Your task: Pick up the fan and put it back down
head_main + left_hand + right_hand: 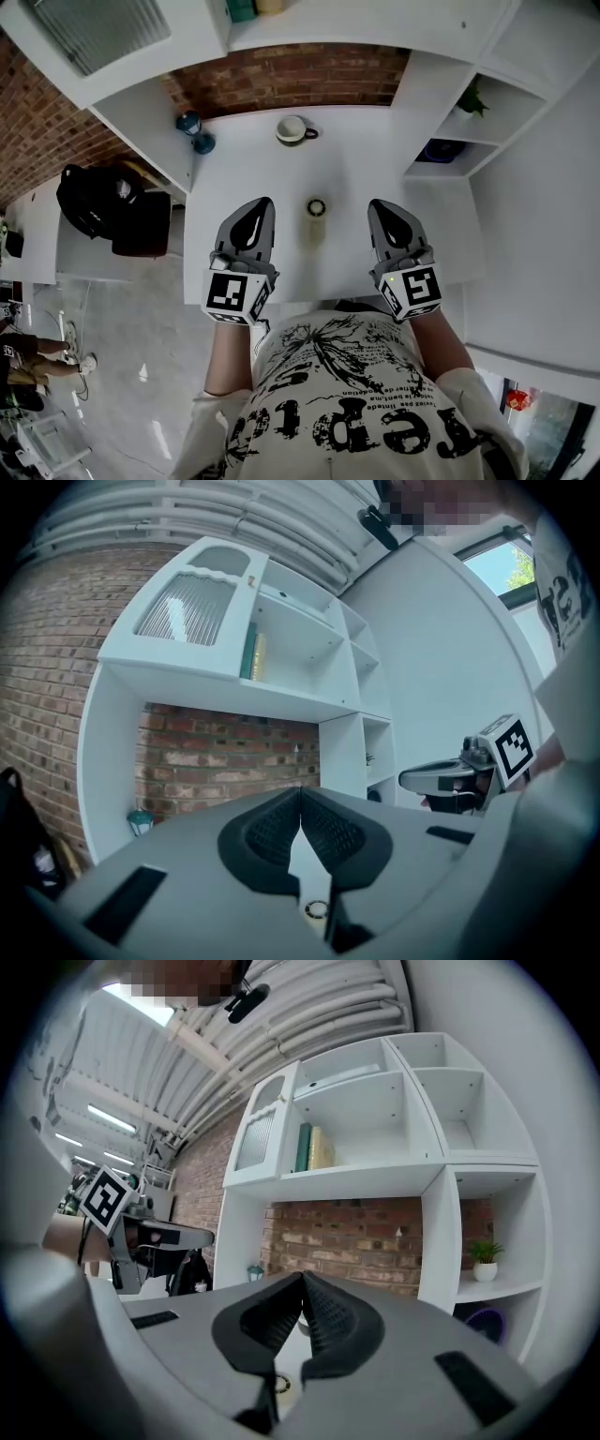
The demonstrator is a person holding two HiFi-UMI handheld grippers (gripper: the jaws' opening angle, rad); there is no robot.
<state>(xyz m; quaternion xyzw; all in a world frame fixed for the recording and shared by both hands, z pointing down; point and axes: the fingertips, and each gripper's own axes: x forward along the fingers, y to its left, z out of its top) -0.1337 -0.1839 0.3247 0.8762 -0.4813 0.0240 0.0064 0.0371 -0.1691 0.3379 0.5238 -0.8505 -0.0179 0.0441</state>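
Left gripper [263, 204] and right gripper [376, 206], both pressed together and empty, flank a small beige cylinder [317, 208] amid bare table [244, 169]. A shelf unit [433, 112] borders the right edge.

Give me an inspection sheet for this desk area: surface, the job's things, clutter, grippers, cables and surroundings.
Surface: white desk, mostly bare.
Job's things: small beige object with a dark ring on top, standing between the grippers and touched by neither; cannot confirm it is the fan.
Clutter: cup at the back; blue lantern at the back left.
Grippers: left gripper and right gripper, both shut and empty, above the desk.
Cables: nothing seen.
Surroundings: white shelves holding a plant and books; black bag at the left.
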